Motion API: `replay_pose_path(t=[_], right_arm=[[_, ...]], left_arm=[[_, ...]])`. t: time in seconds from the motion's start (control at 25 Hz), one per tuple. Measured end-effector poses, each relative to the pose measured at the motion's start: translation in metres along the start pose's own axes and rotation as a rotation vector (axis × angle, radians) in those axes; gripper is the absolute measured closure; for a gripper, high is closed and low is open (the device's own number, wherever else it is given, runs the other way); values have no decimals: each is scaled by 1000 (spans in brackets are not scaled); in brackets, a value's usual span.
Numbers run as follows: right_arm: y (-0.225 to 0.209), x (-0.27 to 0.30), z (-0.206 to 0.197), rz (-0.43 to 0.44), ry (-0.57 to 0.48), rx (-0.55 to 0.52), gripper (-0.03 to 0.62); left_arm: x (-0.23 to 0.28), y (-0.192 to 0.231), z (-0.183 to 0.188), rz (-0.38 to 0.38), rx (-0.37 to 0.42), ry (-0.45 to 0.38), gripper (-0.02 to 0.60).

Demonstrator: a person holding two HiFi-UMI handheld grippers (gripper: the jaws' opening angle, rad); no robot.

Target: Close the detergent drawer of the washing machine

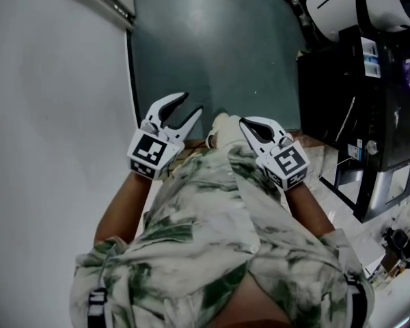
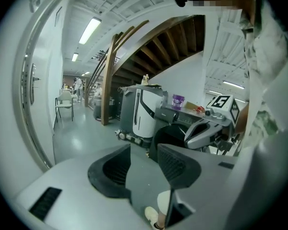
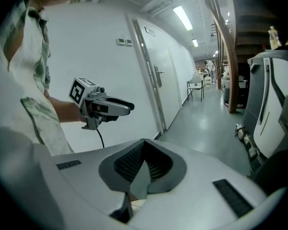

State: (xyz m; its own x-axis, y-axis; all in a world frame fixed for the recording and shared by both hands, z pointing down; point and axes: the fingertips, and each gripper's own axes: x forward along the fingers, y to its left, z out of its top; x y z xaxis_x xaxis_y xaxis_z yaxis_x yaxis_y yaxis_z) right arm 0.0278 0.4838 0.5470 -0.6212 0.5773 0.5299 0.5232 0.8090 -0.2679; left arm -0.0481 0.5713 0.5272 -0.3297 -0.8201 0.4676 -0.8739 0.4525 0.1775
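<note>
White plastic with black ribbed pads: our left claw [image 1: 193, 102] stands with its jaws apart on nothing, and our right claw [image 1: 244, 121] has its jaws tip to tip, also empty. Both hang close before our shirt, over grey floor. The dark washing machine [image 2: 165, 134] sits at about 1 o'clock in the left gripper view, well apart from both claws, and we cannot make out its detergent drawer in any view. That is the risk: reaching before we find the drawer could jab the front panel or knock the purple cup [image 2: 177, 100] on top. A spread left jaw might also snag the drawer's edge, and an off-centre push could skew and jam it.
</note>
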Motion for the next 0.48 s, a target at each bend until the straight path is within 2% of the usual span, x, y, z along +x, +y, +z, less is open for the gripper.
replay_pose_path(t=[0.24,0.48], right_arm=[[-87,-13,38,-32,28,61,572],[-113,-25,93,-92,-2,97,572]], left_arm=[[69,29,77,-18,40,31,393],[95,39,146,-101,73,25,393]])
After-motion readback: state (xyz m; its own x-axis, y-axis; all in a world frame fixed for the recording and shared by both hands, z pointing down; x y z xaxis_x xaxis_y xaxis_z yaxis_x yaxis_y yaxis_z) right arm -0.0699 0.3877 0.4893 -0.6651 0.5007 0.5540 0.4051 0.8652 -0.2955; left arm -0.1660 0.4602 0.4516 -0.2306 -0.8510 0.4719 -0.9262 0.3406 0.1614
